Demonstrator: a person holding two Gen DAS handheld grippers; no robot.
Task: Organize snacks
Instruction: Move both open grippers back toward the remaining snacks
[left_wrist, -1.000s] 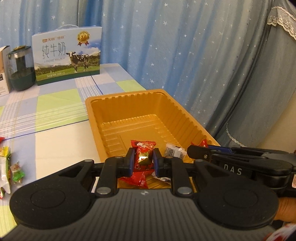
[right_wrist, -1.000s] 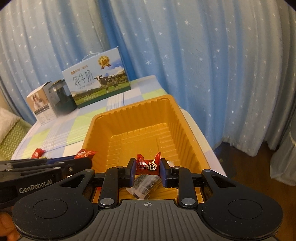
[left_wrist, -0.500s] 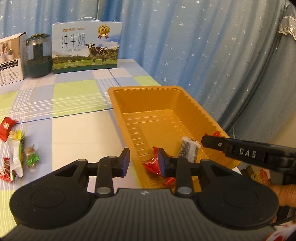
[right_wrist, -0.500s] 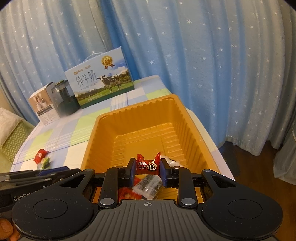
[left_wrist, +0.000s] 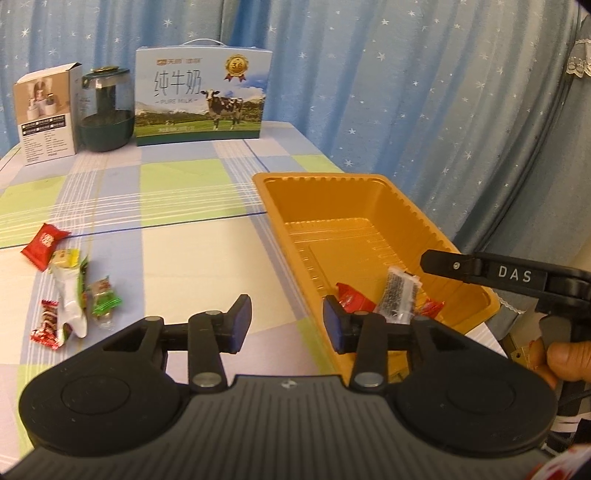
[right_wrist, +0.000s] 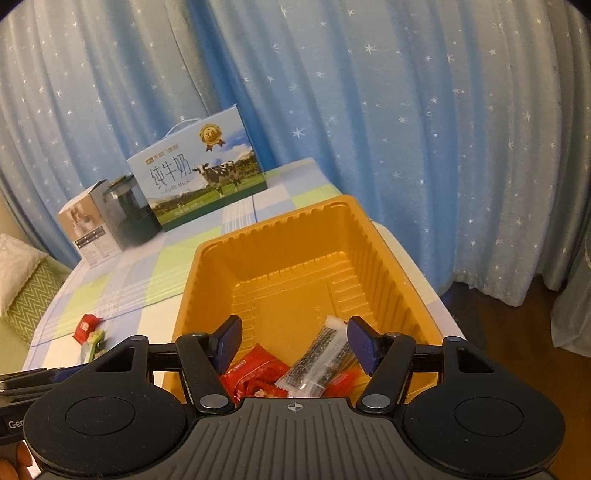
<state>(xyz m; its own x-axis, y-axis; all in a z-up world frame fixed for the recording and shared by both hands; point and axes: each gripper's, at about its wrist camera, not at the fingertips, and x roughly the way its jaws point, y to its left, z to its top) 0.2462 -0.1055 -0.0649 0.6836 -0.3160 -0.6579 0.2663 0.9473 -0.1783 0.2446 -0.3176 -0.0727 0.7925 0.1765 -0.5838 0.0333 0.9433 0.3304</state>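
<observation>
Hovering with the left gripper (left_wrist: 287, 325) released, jaws apart and holding nothing, above the near left edge of the orange tray (left_wrist: 332, 184). Hanging with the right gripper (right_wrist: 293, 343) likewise released over the tray's near end, nothing pressed between its pads.

Turning now, by the look of it, to the next pickup: four loose snacks lying on the checked tablecloth (left_wrist: 184, 258) toward nine o'clock of the left gripper, well apart from the tray: a red packet (left_wrist: 45, 246), a white-and-green pouch (left_wrist: 68, 295), a green candy (left_wrist: 104, 301) and a red striped candy (left_wrist: 47, 325). Doing it well probably means:
- choosing one piece at the edge of the cluster, since pouch and candies are lying just beside one another;
- widening the jaws before coming down, then straddling the wrapper's body, not its crinkly ends;
- closing gently, as thin wrappers are likely to slip or drag a neighbour along.

Compared with a second ago: both jaws having just been opening, each then clamping a red candy, now empty. Resting in the tray's near end at present, red candies (right_wrist: 255, 373) beside a dark speckled bar (right_wrist: 317, 360). Left view swinging off the tray toward nine o'clock, bringing the loose snacks into sight; right view hardly changing.
</observation>
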